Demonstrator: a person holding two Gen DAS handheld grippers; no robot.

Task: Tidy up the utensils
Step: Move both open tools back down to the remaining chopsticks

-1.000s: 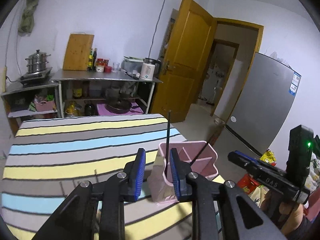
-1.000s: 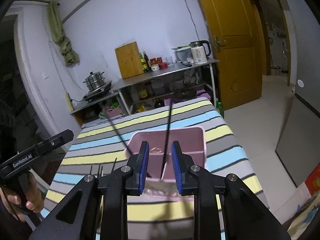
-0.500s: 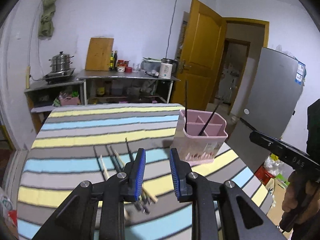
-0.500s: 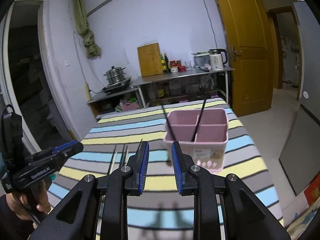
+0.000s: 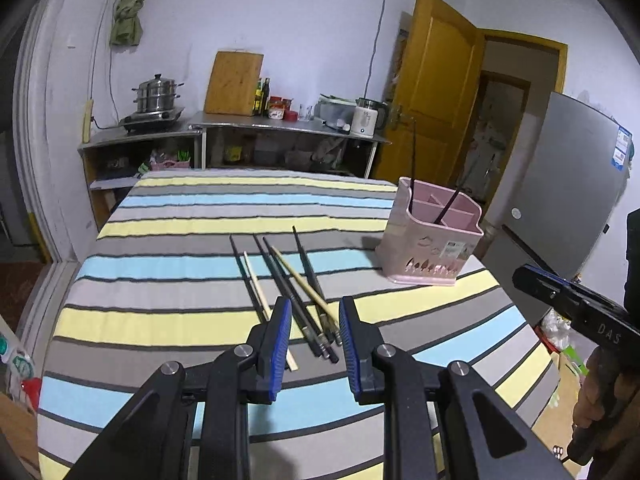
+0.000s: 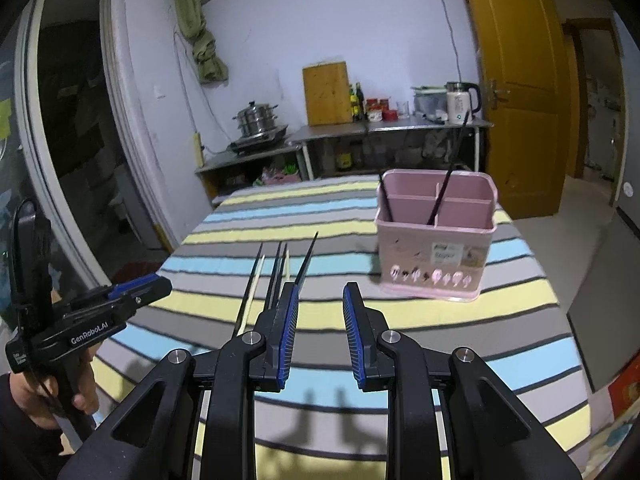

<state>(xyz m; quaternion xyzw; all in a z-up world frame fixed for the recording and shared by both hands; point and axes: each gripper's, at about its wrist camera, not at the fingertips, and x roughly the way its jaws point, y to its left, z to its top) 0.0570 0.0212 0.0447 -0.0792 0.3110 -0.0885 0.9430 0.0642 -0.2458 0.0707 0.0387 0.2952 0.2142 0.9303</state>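
Observation:
Several chopsticks (image 5: 288,280), dark and pale, lie side by side on the striped tablecloth (image 5: 168,320). In the left wrist view my left gripper (image 5: 315,340) hovers open just above their near ends, with nothing gripped. A pink divided holder (image 5: 432,236) stands to the right with two dark chopsticks upright in it. My right gripper (image 6: 320,320) is open and empty, with the chopsticks (image 6: 276,276) just left of its left finger and the holder (image 6: 436,240) ahead to the right. Each view shows the other gripper at its edge: the left gripper (image 6: 156,286), the right gripper (image 5: 520,274).
Behind the table runs a metal counter (image 5: 280,126) with a steel pot (image 5: 158,94), a cutting board, bottles and a kettle (image 5: 366,118). A yellow door (image 5: 432,100) and a grey fridge (image 5: 568,184) stand to the right. The table's right edge drops off just past the holder.
Both grippers have pulled back from the pink holder, which now sits farther off. The chopsticks lying on the cloth have come into view under and beside the fingers. Jaw gaps look unchanged.

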